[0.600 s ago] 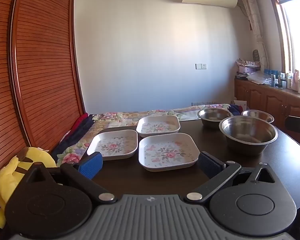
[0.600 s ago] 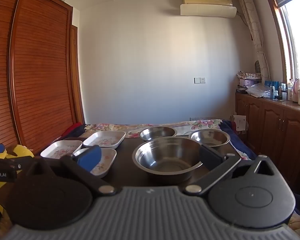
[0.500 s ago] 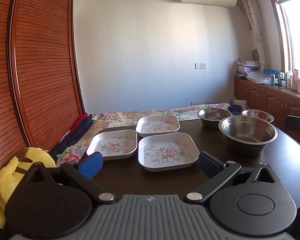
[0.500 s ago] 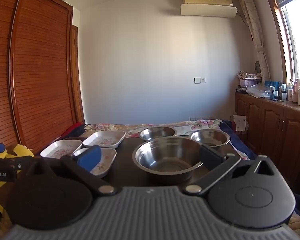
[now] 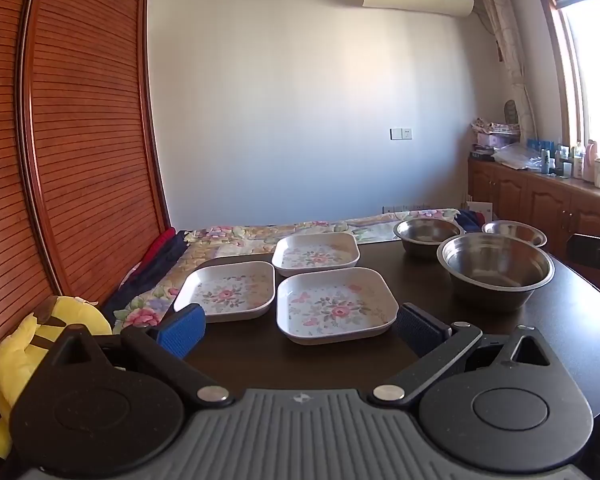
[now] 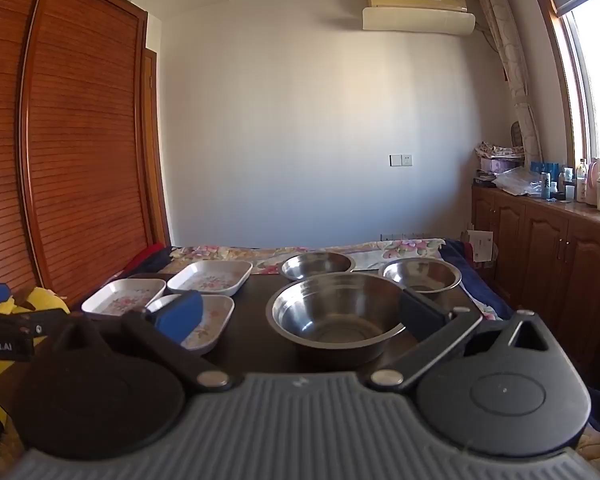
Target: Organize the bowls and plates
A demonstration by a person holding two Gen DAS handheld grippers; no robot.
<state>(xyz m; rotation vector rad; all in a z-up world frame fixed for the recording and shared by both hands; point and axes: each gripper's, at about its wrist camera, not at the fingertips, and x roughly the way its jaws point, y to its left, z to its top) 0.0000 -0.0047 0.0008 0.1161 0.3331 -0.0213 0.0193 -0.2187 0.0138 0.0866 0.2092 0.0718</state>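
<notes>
Your left wrist view: low over tabletop near edge, facing plates. Right: facing bowls. Both share tabletop.

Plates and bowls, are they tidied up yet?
Not yet. Nothing looks stacked: three flowered plates lie apart on the table, and three steel bowls sit separately. Both the left gripper and right gripper are open and empty. All the gathering is left.
</notes>
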